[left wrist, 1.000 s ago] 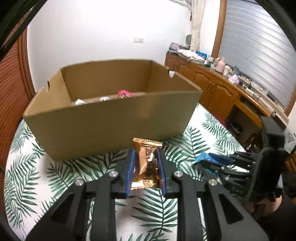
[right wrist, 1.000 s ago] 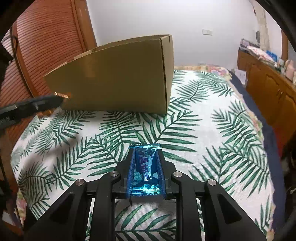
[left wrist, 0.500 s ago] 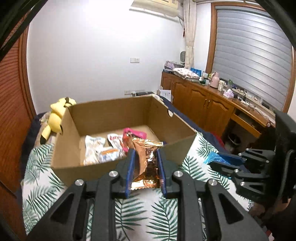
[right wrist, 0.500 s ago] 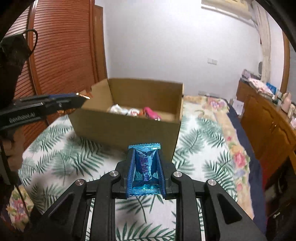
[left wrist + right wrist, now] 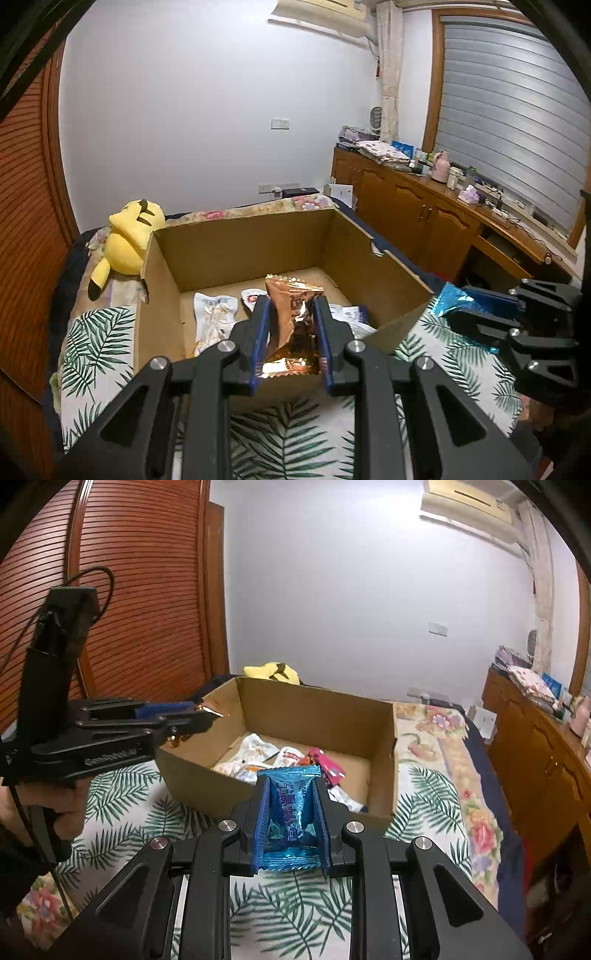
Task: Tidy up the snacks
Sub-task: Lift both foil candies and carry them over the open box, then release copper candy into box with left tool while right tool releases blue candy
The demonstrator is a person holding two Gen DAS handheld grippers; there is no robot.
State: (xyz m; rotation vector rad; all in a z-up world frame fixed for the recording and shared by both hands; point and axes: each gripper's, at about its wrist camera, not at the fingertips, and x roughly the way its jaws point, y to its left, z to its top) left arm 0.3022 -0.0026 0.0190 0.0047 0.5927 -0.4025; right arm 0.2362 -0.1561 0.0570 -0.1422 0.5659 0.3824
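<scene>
My left gripper (image 5: pixel 291 308) is shut on a copper foil snack packet (image 5: pixel 293 325) and holds it above the near wall of an open cardboard box (image 5: pixel 240 243). My right gripper (image 5: pixel 290 786) is shut on a blue foil snack packet (image 5: pixel 290 808), raised in front of the same box (image 5: pixel 317 709). Several snack packets lie on the box floor, white ones (image 5: pixel 212 317) and a pink one (image 5: pixel 327 766). Each gripper shows in the other's view: the left one (image 5: pixel 207 712) at the box's left corner, the right one (image 5: pixel 448 299) at its right corner.
The box stands on a bed with a palm-leaf sheet (image 5: pixel 125 805). A yellow plush toy (image 5: pixel 127 240) lies behind the box on the left. Wooden cabinets (image 5: pixel 417 218) with clutter line the right wall. A slatted wooden door (image 5: pixel 140 602) is on the left.
Both grippers have risen with their packets and moved toward the box. The views went from facing the box's outer walls to looking down into it.
</scene>
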